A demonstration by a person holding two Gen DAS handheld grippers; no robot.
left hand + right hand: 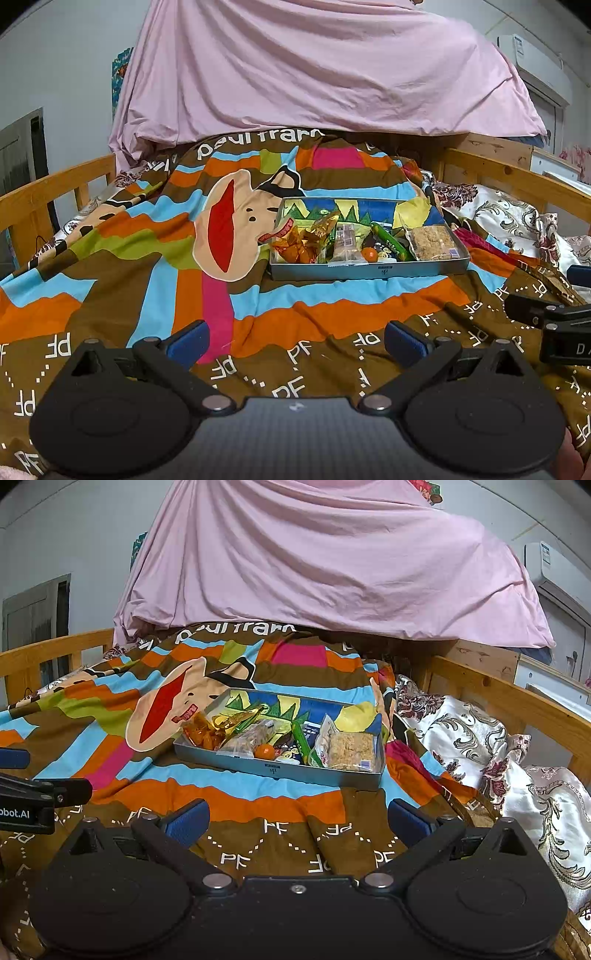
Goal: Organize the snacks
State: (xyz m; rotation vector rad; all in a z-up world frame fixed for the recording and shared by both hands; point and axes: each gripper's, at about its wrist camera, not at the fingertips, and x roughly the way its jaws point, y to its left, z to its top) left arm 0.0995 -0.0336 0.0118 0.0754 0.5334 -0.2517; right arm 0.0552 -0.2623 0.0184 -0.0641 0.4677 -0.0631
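Both tools are hovering low over the bed, and there is plenty of open striped, cartoon-printed blanket lying between them and the target. The left black two-finger gripper with blue pads is holding its jaws spread wide with nothing between them; the right black gripper with blue pads is doing the same, wide apart and empty. Each one is peeking into the other's view at the frame edge, so they are sitting side by side, near each other but apart.

The wooden bed rails are running along both sides, hemming in the working space, and a pink draped sheet is hanging across the far end. On the right side, a white floral-patterned quilt is bunching up between the blanket and the rail.

The shallow rectangular grey tin tray with a colourful printed bottom is resting on the blanket ahead, right of centre in the left view and near centre in the right. Snacks are sitting crowded toward its near side: orange crinkly wrappers at the left end, a clear-wrapped pale bar, a small round orange candy, a green stick-shaped packet, and a clear bag of beige crumbly squares at the right end. The tray's far half is showing bare printed bottom.
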